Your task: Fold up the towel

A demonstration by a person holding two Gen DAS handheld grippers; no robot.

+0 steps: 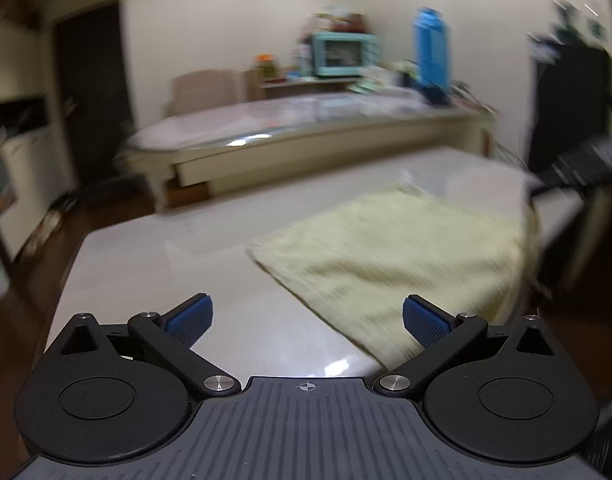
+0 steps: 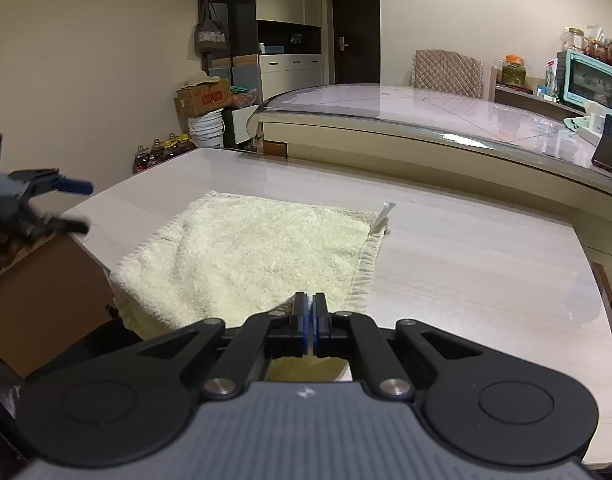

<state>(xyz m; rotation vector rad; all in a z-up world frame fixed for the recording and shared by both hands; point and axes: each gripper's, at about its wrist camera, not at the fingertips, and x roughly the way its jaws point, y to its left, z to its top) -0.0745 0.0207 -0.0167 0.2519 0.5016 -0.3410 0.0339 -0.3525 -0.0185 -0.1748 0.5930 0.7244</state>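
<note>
While the pale table [image 2: 466, 248] is bearing the load, the cream towel [image 2: 246, 256] is lying on it in a folded state, with one side hanging over the table's edge. Above the table's near end, the left gripper [image 1: 306, 320] is hovering with its jaws spread wide, nothing between them. At the towel's near edge, the right gripper [image 2: 309, 308] is sitting with its jaws pressed together, pinching a thin fold of the towel.
</note>
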